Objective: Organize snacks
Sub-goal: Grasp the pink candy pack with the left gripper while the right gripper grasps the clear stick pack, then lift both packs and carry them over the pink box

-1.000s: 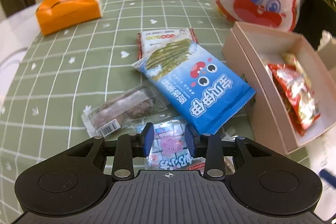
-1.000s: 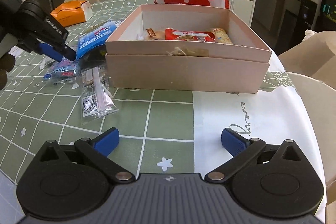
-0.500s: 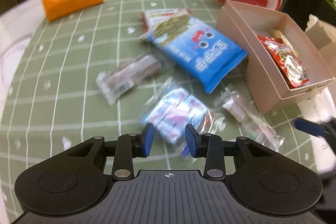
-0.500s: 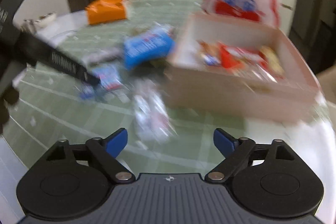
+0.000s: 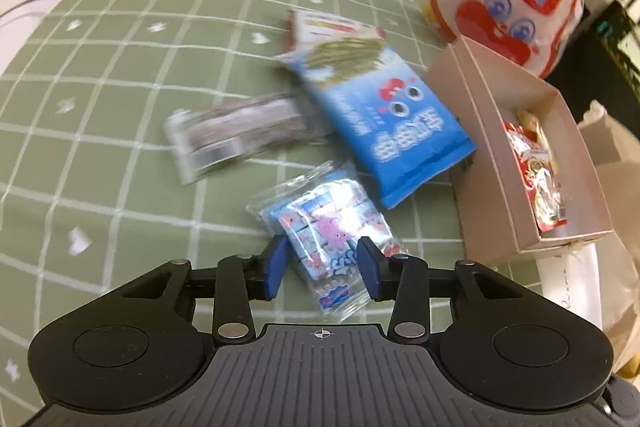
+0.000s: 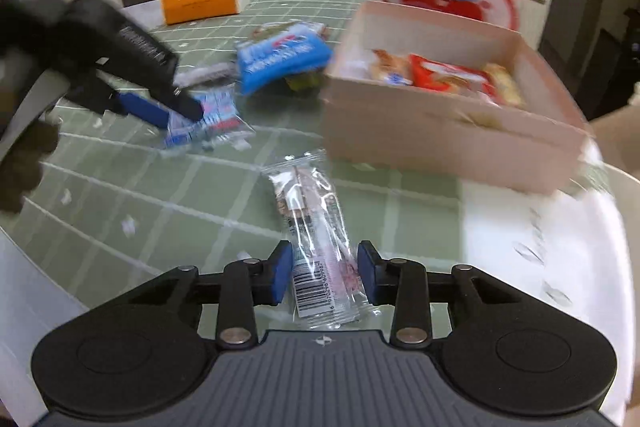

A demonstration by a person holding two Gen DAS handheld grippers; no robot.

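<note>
1. Blue-padded fingers of the left gripper (image 5: 322, 263) are seen straddling a clear packet of small blue-and-white sweets with a pink octopus print (image 5: 325, 233); the jaws are opening and a gap shows between each pad and the wrapper, so the packet is released.
2. That packet is laid on the green checked tablecloth (image 5: 100, 67), just below a large blue seaweed-snack bag (image 5: 384, 115).
3. Fingers of the right gripper (image 6: 323, 275) are closing around the barcode end of a long clear-wrapped snack stick (image 6: 316, 235); the stick is lying flat between the pads, and contact cannot be told.
4. An open pale pink cardboard box (image 6: 440, 131) holding red and yellow packets is placed beyond the stick, to the right.
5. A blurred clear-wrapped brown bar (image 5: 240, 135) is seen left of the blue bag.
</note>
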